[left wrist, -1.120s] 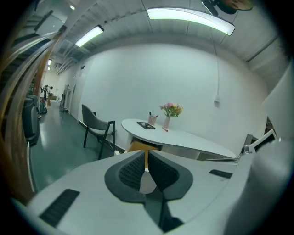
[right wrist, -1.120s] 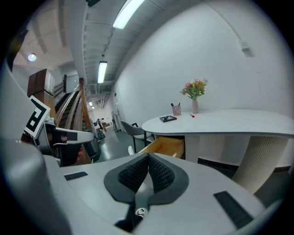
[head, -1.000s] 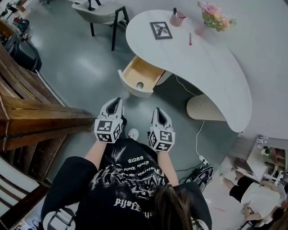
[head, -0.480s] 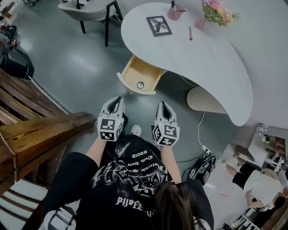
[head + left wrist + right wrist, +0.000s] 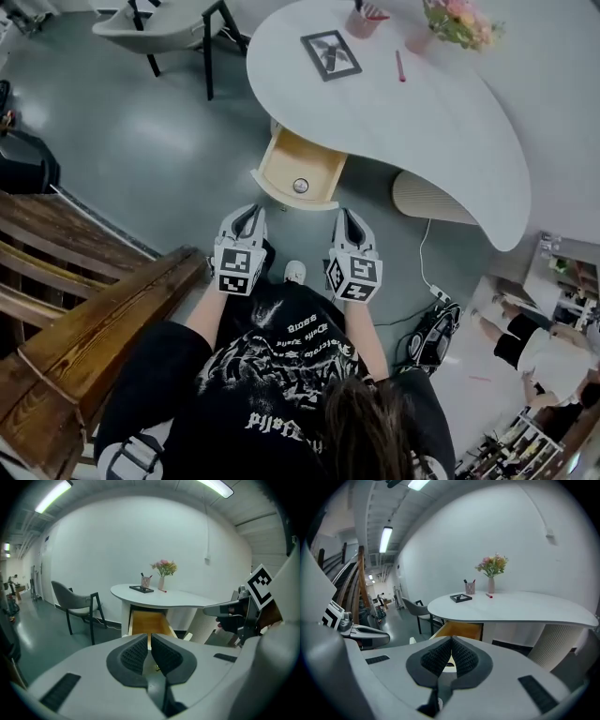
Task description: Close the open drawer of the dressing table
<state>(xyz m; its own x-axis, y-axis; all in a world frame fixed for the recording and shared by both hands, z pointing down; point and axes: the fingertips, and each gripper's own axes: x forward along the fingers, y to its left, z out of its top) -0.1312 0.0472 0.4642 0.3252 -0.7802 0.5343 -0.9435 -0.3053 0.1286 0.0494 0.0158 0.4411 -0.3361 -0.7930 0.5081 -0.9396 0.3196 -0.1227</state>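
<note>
The white dressing table (image 5: 412,112) has one wooden drawer (image 5: 302,167) pulled out toward me, with a small round object (image 5: 300,186) lying inside by its white front. In the head view my left gripper (image 5: 250,215) and right gripper (image 5: 348,217) are held side by side, a short way in front of the drawer and apart from it. Both point at the drawer. In the left gripper view the drawer (image 5: 147,622) shows just beyond the left gripper (image 5: 149,638), which is shut and empty. The right gripper (image 5: 451,642) is also shut with nothing in it, and the drawer (image 5: 460,630) is ahead.
A grey chair (image 5: 157,25) stands left of the table. On the tabletop are a black picture frame (image 5: 330,53), a pen cup (image 5: 368,17), a flower vase (image 5: 457,22) and a red pen (image 5: 400,66). A wooden stair rail (image 5: 94,323) runs at my left. A cable (image 5: 424,262) trails across the floor at right.
Both grippers have moved forward, closer to the open drawer, still side by side. Their jaws have stayed closed and the drawer has not moved.
</note>
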